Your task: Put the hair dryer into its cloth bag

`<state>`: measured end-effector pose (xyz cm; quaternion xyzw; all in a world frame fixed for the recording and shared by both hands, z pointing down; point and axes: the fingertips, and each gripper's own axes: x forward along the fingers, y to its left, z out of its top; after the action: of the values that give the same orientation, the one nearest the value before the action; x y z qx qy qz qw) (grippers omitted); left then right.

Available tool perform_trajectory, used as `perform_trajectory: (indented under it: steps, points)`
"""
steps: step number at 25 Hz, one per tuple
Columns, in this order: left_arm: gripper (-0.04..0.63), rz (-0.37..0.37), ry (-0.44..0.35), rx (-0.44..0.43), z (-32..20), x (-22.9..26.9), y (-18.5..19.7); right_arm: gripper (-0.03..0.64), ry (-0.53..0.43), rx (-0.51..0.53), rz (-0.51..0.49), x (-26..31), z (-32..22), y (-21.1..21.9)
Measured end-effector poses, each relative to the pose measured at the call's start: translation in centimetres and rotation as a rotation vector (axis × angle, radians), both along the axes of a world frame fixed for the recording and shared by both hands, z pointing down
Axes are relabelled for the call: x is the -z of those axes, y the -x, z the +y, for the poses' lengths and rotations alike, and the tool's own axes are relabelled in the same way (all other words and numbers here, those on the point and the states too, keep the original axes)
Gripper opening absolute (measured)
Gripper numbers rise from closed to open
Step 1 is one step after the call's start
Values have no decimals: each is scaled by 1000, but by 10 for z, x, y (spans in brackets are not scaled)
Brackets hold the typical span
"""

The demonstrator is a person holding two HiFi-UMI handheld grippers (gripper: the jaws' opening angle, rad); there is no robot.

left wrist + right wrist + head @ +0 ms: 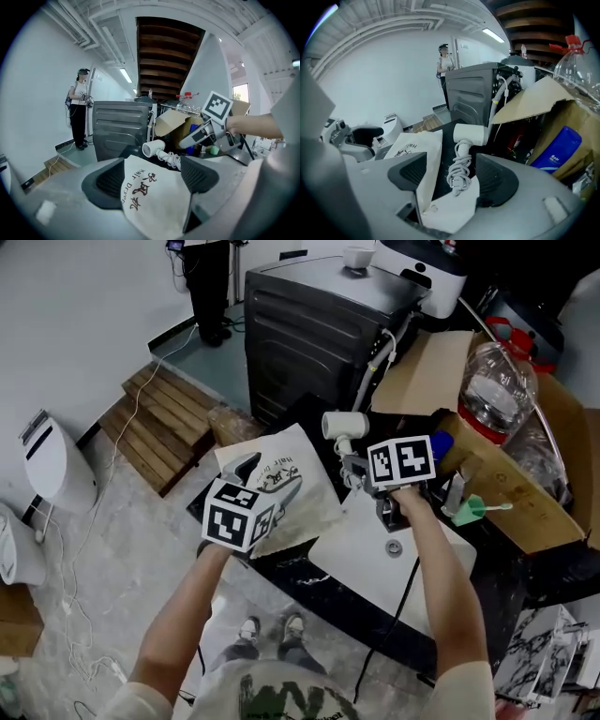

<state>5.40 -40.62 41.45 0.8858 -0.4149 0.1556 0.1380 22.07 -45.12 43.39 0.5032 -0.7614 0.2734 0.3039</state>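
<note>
Cluttered workshop: exposed ceiling pipes (70,23), cardboard box (511,488), wooden pallets (169,423).

cardboard box (424,373) beside hair dryer (344,425), grey machine (309,329) behind

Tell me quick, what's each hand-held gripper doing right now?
Left hand-held gripper: open, cloth bag between its jaws.
Right hand-held gripper: open, hair dryer cord between its jaws, not clamped.

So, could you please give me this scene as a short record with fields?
left gripper: jaws apart, cloth bag between them
right gripper: jaws apart, hair dryer just ahead, not gripped
hair dryer: white, cord bundled at its handle, lying beside the bag
cloth bag: flat, printed "Hair Dryer"
task state: dryer not yet in bag
</note>
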Motion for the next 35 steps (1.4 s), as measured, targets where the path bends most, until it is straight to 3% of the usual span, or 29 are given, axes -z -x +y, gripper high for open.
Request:
perform_trajectory:
  steps: [18, 35]
  points:
    - [379, -58, 31, 122, 11, -15, 14, 328, 72, -86, 19, -106, -52, 0]
    - [379, -49, 38, 189, 16, -15, 35, 257, 84, -100, -16, -114, -60, 2]
